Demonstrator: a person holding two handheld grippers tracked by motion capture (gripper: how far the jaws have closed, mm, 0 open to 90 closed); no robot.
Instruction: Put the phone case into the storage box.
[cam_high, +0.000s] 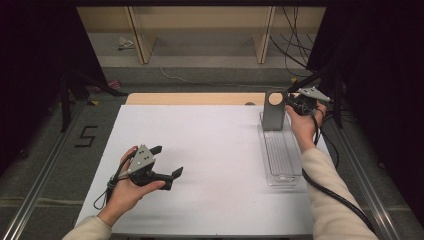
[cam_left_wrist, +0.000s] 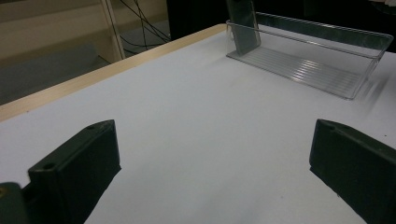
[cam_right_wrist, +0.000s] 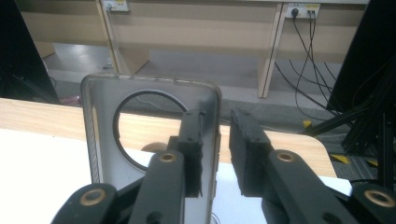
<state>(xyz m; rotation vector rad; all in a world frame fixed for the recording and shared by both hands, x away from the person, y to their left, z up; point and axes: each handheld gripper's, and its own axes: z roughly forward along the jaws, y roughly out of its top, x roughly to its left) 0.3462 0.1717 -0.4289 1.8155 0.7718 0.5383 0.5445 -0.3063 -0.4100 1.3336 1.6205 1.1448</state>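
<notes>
Resting low over the white table (cam_high: 210, 150), the left gripper (cam_high: 169, 161) sits in the person's left hand (cam_high: 127, 187) with its jaws spread wide and nothing between them; in the left gripper view the two black jaws stand far apart at the bottom corners, with bare table surface in the gap. Well beyond those jaws, up and to the right in that view, lies the clear plastic tray (cam_left_wrist: 369, 56), with the phone case (cam_left_wrist: 243, 25) standing upright at its far end.

Further right in the high view, the tray (cam_high: 270, 170) lies lengthwise near the table's right edge, and the grey phone case (cam_high: 274, 117), which has a round cut-out near its top, stands upright at the tray's far end. The right gripper (cam_high: 295, 106), held in the right hand (cam_high: 302, 125), is right beside the case's right edge.

In the right gripper view the case's (cam_right_wrist: 100, 135) right edge stands between the jaws: one jaw shows through the translucent case, close behind it, while the other stands clear of the edge with a visible gap, so the jaws are loosened rather than clamped on it
</notes>
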